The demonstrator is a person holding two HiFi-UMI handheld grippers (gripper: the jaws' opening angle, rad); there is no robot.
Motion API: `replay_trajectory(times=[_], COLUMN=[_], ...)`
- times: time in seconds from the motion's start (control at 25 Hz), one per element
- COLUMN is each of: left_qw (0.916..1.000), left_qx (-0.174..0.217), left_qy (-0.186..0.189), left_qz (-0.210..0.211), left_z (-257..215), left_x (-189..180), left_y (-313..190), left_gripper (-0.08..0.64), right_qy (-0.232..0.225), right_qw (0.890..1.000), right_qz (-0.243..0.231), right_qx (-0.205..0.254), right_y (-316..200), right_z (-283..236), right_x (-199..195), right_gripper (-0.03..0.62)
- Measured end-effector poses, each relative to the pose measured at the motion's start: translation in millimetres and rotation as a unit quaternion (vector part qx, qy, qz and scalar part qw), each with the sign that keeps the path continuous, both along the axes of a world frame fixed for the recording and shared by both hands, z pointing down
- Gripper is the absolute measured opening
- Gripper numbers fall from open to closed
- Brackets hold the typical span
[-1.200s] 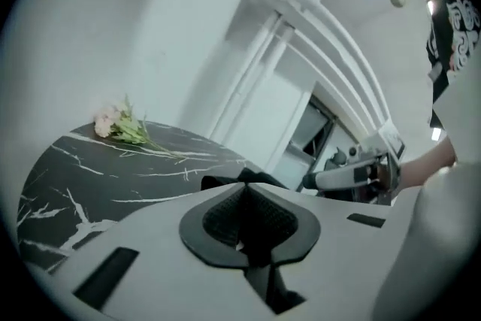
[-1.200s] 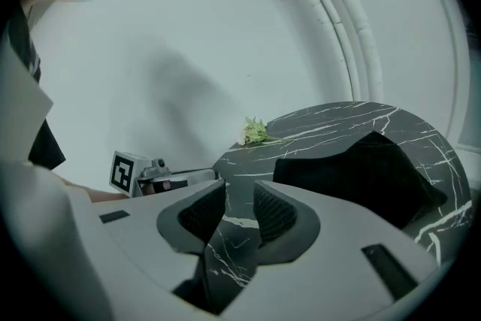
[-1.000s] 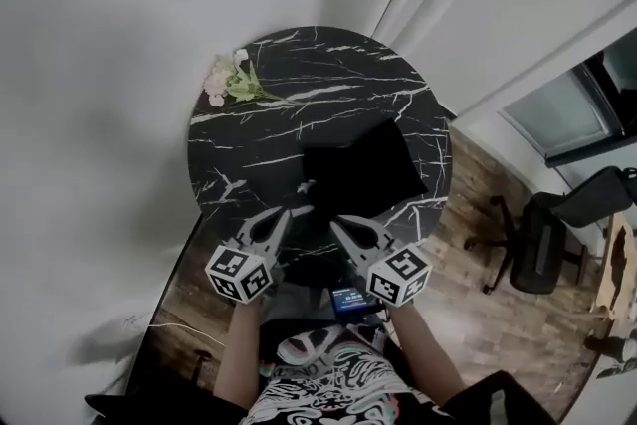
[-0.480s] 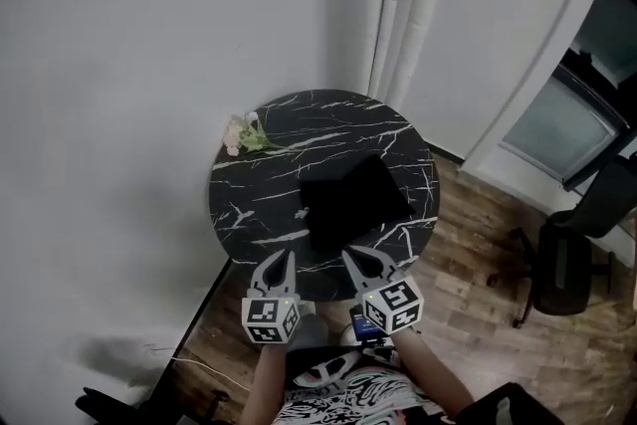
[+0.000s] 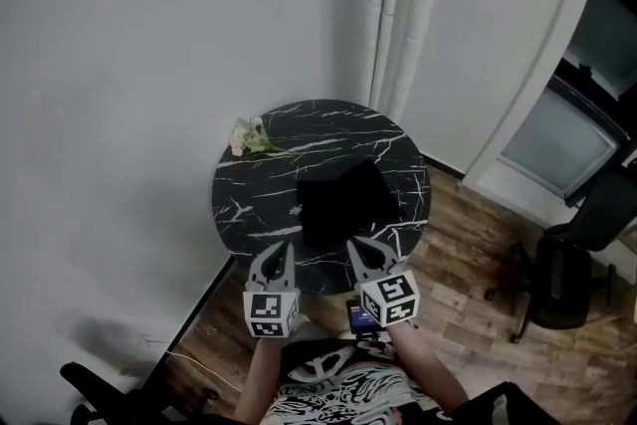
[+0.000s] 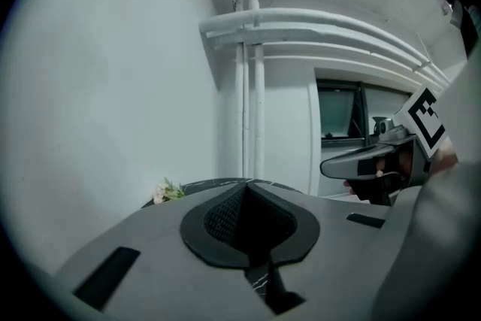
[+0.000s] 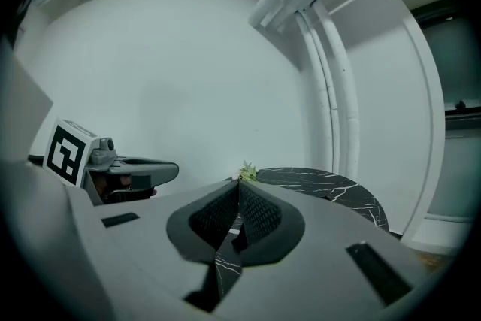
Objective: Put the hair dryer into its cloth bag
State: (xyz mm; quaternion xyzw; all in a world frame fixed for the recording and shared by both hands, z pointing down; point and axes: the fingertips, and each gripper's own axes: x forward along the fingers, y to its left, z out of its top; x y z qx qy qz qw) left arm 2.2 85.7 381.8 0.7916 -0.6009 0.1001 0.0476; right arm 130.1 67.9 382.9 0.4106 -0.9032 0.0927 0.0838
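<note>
The black cloth bag [image 5: 343, 202] lies as a dark lump on the round black marble table [image 5: 249, 204]. No hair dryer shows outside it. Both grippers hang at the table's near edge, short of the bag. My left gripper [image 5: 282, 247] is shut and holds nothing. My right gripper [image 5: 357, 243] is closing its last bit, and its tips meet with nothing between them. In the left gripper view the jaws [image 6: 248, 190] are pressed together, with the right gripper [image 6: 376, 162] to one side. In the right gripper view the jaws [image 7: 239, 188] meet, and the table [image 7: 323, 180] lies beyond.
A small bunch of pale flowers [image 5: 249, 136] lies at the table's far left rim. White pipes [image 5: 398, 5] run up the wall behind. A black office chair [image 5: 562, 274] stands on the wooden floor at the right, and another chair's base [image 5: 109, 393] at the bottom left.
Both grippers have drawn back from over the table towards the person and risen. The head view now looks from further away. The bag has stayed where it lay.
</note>
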Motion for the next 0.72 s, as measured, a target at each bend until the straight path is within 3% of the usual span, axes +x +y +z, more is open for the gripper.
replay_trajectory(times=[0.72], left_qw=[0.9999], left_qx=[-0.010], left_qy=[0.001], left_qz=[-0.009], left_z=[13], left_x=[-3], left_y=[-7], left_gripper=[0.014], right_qy=[0.011], right_qw=[1.000], right_qz=[0.005], right_qx=[-0.003], right_y=[-10], right_z=[5], right_x=[7], right_gripper=[0.018])
